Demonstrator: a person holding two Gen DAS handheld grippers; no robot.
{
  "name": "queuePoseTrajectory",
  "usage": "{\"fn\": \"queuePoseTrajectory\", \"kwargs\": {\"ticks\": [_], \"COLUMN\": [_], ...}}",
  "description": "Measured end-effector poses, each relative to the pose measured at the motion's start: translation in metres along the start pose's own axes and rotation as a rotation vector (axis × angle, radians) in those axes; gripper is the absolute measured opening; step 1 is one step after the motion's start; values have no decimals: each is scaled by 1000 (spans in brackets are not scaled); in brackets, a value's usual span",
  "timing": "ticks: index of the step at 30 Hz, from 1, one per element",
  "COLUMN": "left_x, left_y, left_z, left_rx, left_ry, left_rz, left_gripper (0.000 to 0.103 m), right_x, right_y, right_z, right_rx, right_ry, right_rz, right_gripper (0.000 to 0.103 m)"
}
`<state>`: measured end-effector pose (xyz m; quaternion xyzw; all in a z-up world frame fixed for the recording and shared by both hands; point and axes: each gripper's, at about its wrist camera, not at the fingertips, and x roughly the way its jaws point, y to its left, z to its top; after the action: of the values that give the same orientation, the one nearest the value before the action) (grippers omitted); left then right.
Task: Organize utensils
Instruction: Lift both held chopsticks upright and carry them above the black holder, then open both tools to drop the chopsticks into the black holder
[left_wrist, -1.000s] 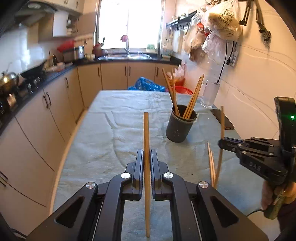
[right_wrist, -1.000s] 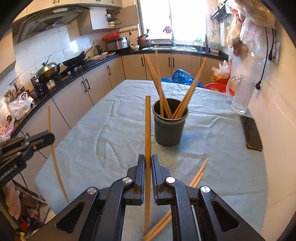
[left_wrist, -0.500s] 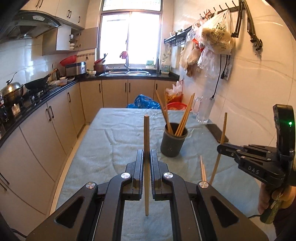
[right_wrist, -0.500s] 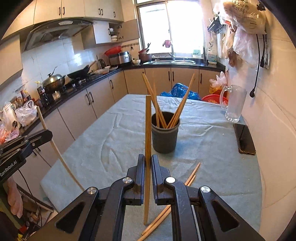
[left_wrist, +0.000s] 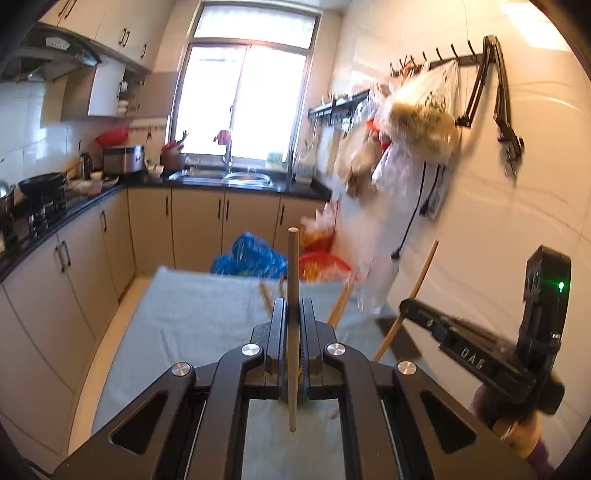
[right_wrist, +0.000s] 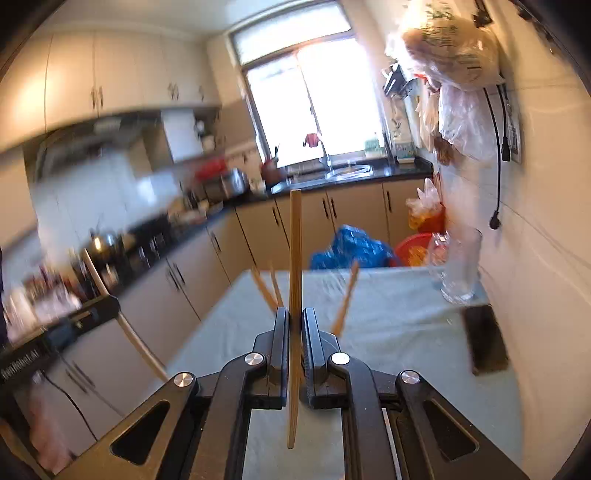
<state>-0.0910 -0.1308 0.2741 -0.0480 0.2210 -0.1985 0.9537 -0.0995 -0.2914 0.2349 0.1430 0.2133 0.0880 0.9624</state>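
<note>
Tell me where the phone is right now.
In the right wrist view the phone lies flat on the table at its right edge, by the wall, just in front of the glass mug.

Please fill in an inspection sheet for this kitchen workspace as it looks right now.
Surface: table covered by a pale cloth; the view is motion-blurred.
Job's things: left chopstick and right chopstick, each clamped upright; tips of more chopsticks show just beyond the fingers, their holder hidden.
Clutter: dark phone and glass mug at the wall side of the table.
Grippers: left gripper shut on the left chopstick; right gripper shut on the right chopstick.
Cables: black cord hanging on the wall.
Surroundings: window, sink, cabinets, hanging bags.
</note>
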Motion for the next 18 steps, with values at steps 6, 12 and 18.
{"fn": "queuePoseTrajectory", "kwargs": {"ticks": [6, 12, 18], "left_x": [54, 114, 149], "left_y": [-9, -11, -4], "left_z": [28, 20, -10], "left_rx": [-32, -16, -23], "left_ry": [-5, 53, 147], "left_rz": [-12, 34, 66], "left_gripper": [6, 6, 6], "right_x": [31, 67, 95], "right_y": [-12, -29, -40], "right_z": [24, 16, -11], "right_rx": [65, 99, 99], "right_ry": [-71, -26, 68], "right_rz": [-22, -44, -73], "right_gripper": [8, 8, 8]}}
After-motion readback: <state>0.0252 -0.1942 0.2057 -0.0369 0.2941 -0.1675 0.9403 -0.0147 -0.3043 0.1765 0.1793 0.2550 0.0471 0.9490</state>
